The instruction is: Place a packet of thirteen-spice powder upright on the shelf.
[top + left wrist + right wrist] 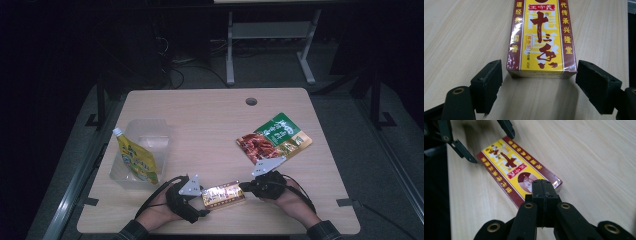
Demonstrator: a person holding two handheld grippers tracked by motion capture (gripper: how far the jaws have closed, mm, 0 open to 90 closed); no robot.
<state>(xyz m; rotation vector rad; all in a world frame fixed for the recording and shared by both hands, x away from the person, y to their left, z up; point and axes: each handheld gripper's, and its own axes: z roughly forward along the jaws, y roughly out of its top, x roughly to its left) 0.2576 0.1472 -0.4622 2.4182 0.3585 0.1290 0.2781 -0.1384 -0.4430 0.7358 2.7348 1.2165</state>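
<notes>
Spice box flat on wood table, near front edge, betw. both grippers. L gripper: jaws wide, flanking box end, not touching. R gripper: jaws fully closed, nothing betw., tip over box's other end. Free tabletop beyond; tub far left, sauce pouch right. Dark room behind.

My right hand-held gripper covers the near end of the box, its far end cut off in my left gripper view. The pouch print is too small to read. My sleeves are cropped.
</notes>
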